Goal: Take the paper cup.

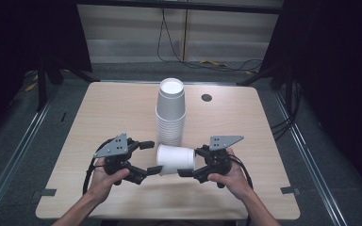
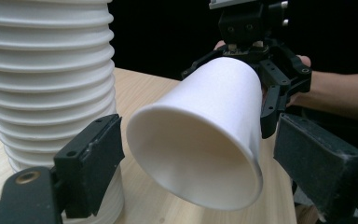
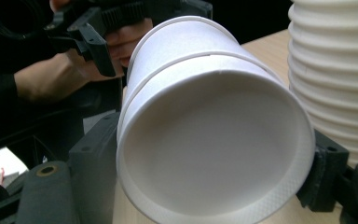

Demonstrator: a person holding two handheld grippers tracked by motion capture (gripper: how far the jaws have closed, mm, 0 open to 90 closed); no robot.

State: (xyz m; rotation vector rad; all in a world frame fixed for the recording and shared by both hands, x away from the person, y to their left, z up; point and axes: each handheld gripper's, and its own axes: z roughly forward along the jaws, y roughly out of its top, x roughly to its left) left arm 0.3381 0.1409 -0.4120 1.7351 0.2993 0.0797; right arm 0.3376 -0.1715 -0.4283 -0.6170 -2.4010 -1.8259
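Here the left gripper (image 1: 147, 160) sits at the left of the table (image 1: 99, 117), held in the person's left hand (image 1: 104, 178), its jaws spread wide on either side of the open mouth of a white paper cup (image 1: 176, 159) without touching it; the left gripper view shows clear gaps between both black pads and the cup's rim. The cup lies on its side between the two tools, just in front of the tall stack of upturned paper cups (image 1: 170, 113) at the table's middle, its mouth toward the left and its base toward the right. In the right gripper view a second rim shows along its wall, so it looks like two cups nested together. To the right, the right gripper (image 1: 188, 164), held in the right hand (image 1: 228, 176), pinches the cup's base end, jaws pressed against either side. The step in hand appears to be pulling nested cups apart. Next, the left jaws would need to close on the rim nearest them, gently enough not to crush the paper, then draw away leftward while the right holds firm.
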